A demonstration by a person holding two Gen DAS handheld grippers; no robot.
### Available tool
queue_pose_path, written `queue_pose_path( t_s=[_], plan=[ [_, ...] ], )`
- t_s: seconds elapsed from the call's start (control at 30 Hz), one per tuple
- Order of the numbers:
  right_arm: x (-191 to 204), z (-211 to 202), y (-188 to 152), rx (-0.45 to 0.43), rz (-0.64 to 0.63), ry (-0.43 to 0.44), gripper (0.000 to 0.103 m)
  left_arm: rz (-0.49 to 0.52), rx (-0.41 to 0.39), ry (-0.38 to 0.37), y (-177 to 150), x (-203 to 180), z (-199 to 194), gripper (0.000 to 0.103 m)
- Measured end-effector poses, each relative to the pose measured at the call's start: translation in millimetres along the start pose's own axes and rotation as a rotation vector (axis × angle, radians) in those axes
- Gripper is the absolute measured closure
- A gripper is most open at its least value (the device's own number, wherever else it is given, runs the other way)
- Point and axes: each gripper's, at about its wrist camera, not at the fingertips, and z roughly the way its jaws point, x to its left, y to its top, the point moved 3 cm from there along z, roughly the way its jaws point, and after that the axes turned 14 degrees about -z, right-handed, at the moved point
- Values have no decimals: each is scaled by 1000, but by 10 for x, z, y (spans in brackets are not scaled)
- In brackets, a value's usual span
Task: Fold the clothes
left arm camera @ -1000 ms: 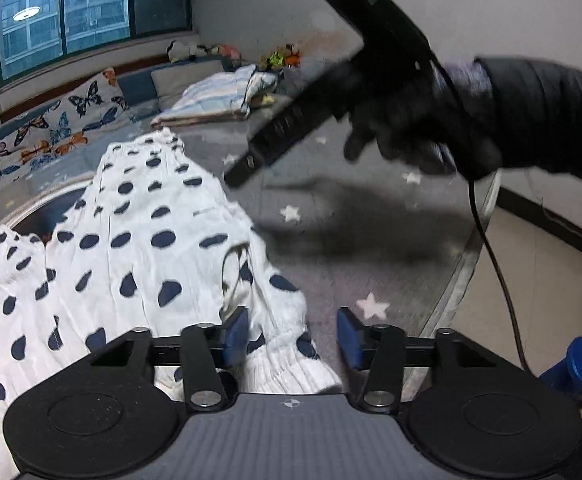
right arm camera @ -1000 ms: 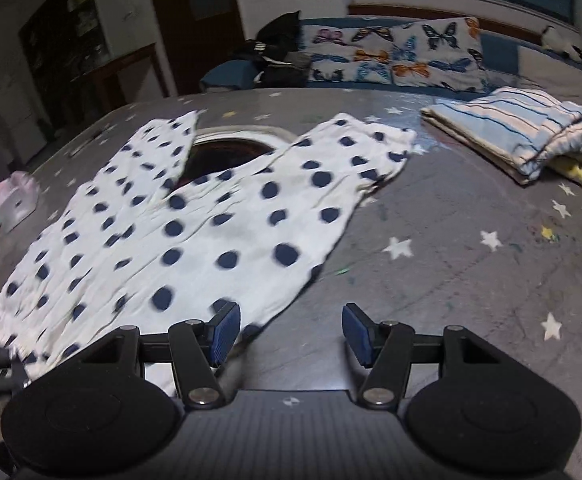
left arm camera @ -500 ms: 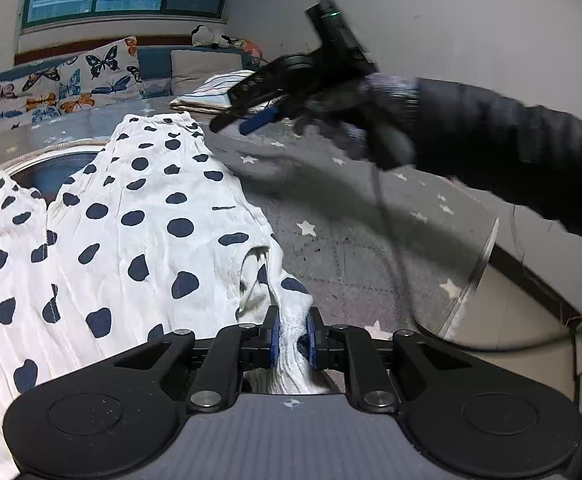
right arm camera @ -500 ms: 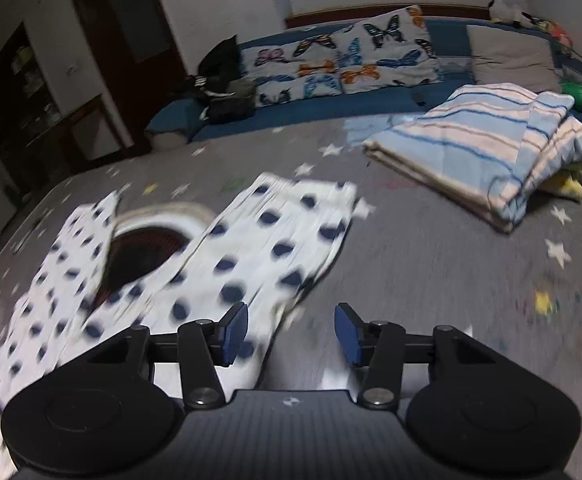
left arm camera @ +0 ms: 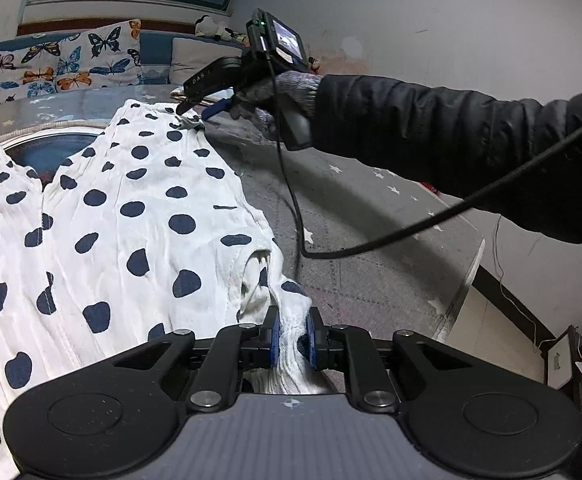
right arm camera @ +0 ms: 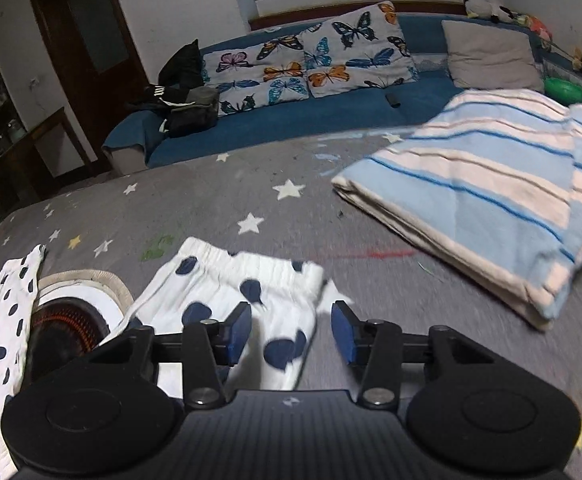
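Observation:
A white garment with dark blue dots (left arm camera: 131,208) lies spread over the grey star-patterned table cover (left arm camera: 351,280). My left gripper (left arm camera: 291,338) is shut on a bunched near edge of it, with cloth squeezed between the blue pads. At the garment's far end, a gloved hand (left arm camera: 275,92) holds my right gripper (left arm camera: 197,112) low over the cloth. In the right wrist view the right gripper (right arm camera: 291,332) has its jaws closing. The elastic-hemmed corner (right arm camera: 251,284) lies between its fingers, and the pads stand apart from the cloth.
A folded blue-striped blanket (right arm camera: 491,192) lies to the right of the hem. A round opening (right arm camera: 63,320) in the table sits between two parts of the garment. Butterfly pillows (right arm camera: 311,64) line the sofa behind. A black cable (left arm camera: 371,248) hangs across. The table edge (left arm camera: 463,280) is at the right.
The left gripper's pads closed onto the garment's near edge and stayed there. The right gripper swept forward to the garment's far hem, sank lower, and its fingers drew closer together.

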Motion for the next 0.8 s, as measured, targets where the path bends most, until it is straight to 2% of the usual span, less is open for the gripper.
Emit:
queue_pose_path(
  t_s=[0.13,0.27,0.63,0.73,0.8],
  plan=[
    [22,84,62,-2,-22,-19,69,-10,1,-3,-2,11,-2,88],
    [26,103,87,5,-23,-37,94,-13,-4,-2,8,22,-2,88],
    [-25,-33,158,-18,35,-67,97,-29,-33,4,-29,29,-81,89],
    [-44,-12,141,-14,51,-48,97,-34,-35,5,-20,47,-84,89],
    [-61,13,108,-9,65,-26,92,-35,-30,4,-18,50,-75,89]
  ],
)
